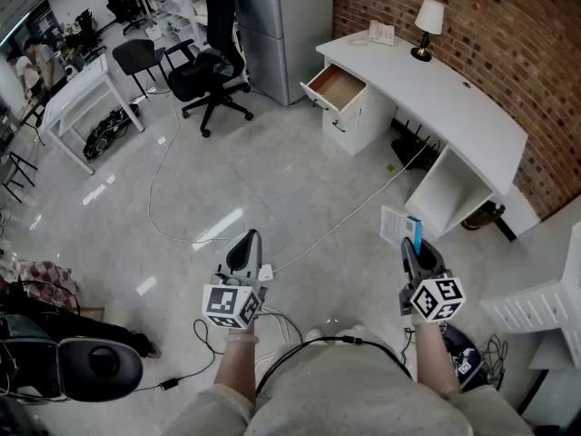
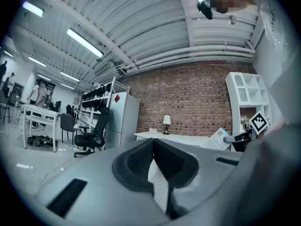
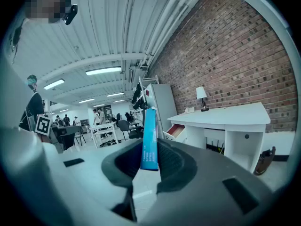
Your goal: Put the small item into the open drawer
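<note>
— Small blue flat item [image 3: 149, 140], where was it at that moment?
— It stood upright between the jaws of the right gripper [image 3: 150, 150], and the pads were pressed on its lower part. In the head view the small blue flat item [image 1: 415, 232] stuck out from the right gripper [image 1: 411, 249], low on the right side, above the shiny grey floor [image 1: 272, 171].
— And the open drawer with the brown inside [image 1: 338, 86]?
— It was pulled out of the long white curved desk [image 1: 454, 94], at the end near the lamp, well apart from the item. In the right gripper view the drawer [image 3: 176, 130] showed far behind the item, just right of its edge.
— What about the left gripper [image 1: 243, 245]?
— It was clenched and carried nothing. In its own view the left gripper [image 2: 153, 146] had both jaws meeting at the front. It was held beside the right one.
— What else was there?
— A small table lamp with a white shade [image 1: 427, 18] stood on the desk by the red brick wall [image 1: 508, 34]. A black office chair [image 1: 207, 78] stood on the floor, and a thin white cable [image 1: 345, 218] ran across the floor toward the desk.
</note>
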Motion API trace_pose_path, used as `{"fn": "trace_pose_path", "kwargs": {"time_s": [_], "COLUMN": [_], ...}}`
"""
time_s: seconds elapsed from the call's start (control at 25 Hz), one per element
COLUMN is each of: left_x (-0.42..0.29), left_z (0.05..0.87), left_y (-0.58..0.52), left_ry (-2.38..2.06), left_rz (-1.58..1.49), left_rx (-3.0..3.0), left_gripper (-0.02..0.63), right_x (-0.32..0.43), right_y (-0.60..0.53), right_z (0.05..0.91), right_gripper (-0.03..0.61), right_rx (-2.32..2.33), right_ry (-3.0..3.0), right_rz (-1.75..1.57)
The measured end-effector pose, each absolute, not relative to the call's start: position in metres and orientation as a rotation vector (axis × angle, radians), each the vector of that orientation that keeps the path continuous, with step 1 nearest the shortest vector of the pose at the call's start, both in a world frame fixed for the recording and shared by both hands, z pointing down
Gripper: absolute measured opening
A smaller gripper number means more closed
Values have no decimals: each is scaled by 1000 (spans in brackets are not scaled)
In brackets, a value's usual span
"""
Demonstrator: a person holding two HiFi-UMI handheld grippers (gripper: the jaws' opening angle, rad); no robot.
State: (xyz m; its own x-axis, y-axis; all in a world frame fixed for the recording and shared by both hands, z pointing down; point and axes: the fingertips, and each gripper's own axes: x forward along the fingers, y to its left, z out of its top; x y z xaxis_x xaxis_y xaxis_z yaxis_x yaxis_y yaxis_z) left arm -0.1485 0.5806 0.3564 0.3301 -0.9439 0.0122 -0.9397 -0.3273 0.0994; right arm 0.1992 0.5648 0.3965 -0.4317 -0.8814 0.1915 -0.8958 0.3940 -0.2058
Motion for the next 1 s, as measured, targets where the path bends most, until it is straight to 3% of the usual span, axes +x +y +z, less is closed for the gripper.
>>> {"fn": "trace_pose_path", "kwargs": {"time_s": [1.0], "left_x": [-172], "left_z": [365], "left_y": [593], "left_ry": [-1806], "left_rz": [-77], "left_rx": [2447], "left_gripper": [5], "right_x": [170], "right_y": [557], "right_z": [392], "right_gripper": [78], "right_rx": [1619], "right_ry": [-2624], "right_rz": [402]}}
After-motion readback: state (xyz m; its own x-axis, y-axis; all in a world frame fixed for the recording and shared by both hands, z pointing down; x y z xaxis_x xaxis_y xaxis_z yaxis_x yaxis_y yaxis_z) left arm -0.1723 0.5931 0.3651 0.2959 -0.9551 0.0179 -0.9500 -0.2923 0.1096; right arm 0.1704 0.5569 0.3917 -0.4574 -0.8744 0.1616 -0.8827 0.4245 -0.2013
